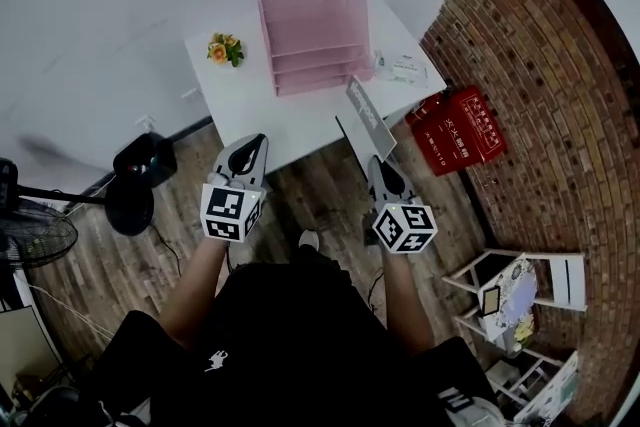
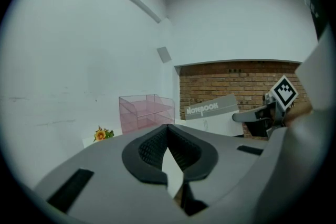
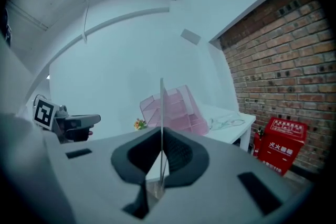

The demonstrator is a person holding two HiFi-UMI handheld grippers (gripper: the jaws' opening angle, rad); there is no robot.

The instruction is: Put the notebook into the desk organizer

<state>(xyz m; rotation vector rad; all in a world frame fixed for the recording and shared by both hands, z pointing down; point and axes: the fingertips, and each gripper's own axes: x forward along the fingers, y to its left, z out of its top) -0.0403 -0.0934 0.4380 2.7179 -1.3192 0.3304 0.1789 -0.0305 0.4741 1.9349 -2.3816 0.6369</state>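
The pink wire desk organizer [image 1: 312, 25] stands at the back of the white table [image 1: 240, 100]; it also shows as the organizer [image 2: 144, 110] and the organizer [image 3: 178, 110]. My right gripper [image 1: 378, 160] is shut on the grey notebook [image 1: 365, 115], held up on edge over the table's front right corner. The notebook [image 3: 161, 107] appears as a thin upright line between the right gripper's [image 3: 161, 134] pads, and its printed cover [image 2: 212, 108] faces the left gripper view. My left gripper [image 1: 258, 143] hovers at the table's front edge, with its jaws together and empty [image 2: 168, 128].
A small flower bunch [image 1: 226, 48] sits left of the organizer and a clear plastic item [image 1: 405, 68] to its right. A red box [image 1: 460, 130] stands on the floor by the brick wall [image 1: 560, 75]. A fan [image 1: 35, 230] and a black object [image 1: 140, 160] are at the left.
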